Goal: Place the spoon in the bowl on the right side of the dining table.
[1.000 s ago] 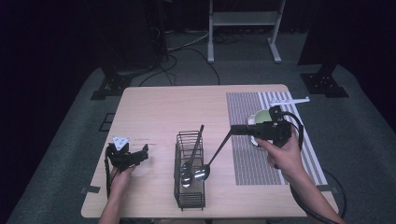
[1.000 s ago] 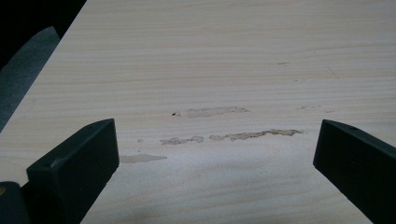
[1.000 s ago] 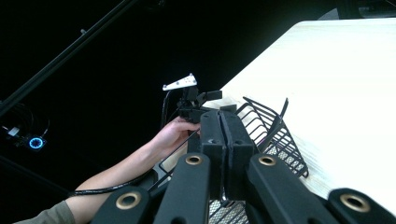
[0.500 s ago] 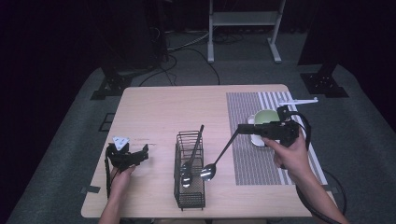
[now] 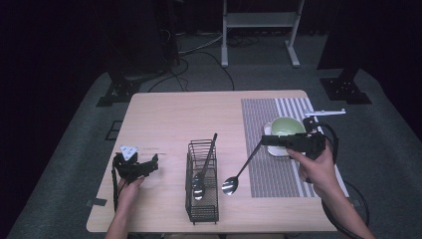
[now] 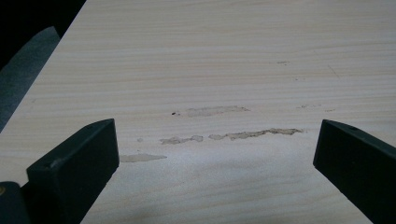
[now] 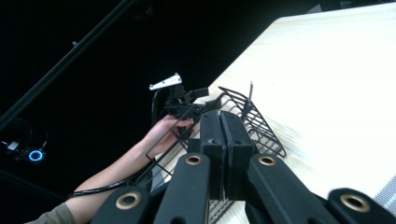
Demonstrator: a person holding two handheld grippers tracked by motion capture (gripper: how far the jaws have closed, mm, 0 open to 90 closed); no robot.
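My right gripper (image 5: 264,140) hovers over the left edge of the striped mat (image 5: 268,172), shut on the dark handle of a spoon (image 5: 230,185). The spoon slants down and left, its metal bowl just right of the black wire basket (image 5: 190,199). Another spoon (image 5: 198,188) leans inside that basket. In the right gripper view the jaws (image 7: 223,122) are pressed together, with the basket (image 7: 254,122) and the other hand's gripper (image 7: 186,100) beyond. My left gripper (image 5: 152,162) rests at the table's left, open, with bare wood between its jaws (image 6: 215,154).
A green bowl (image 5: 286,126) on a white saucer stands on the mat just behind my right gripper. The wooden table (image 5: 189,114) has pale smears near the left gripper. Dark floor, cables and stand legs surround the table.
My right gripper has drifted right and slightly down with the spoon, carrying the spoon's bowl a little away from the basket. The left gripper has stayed put.
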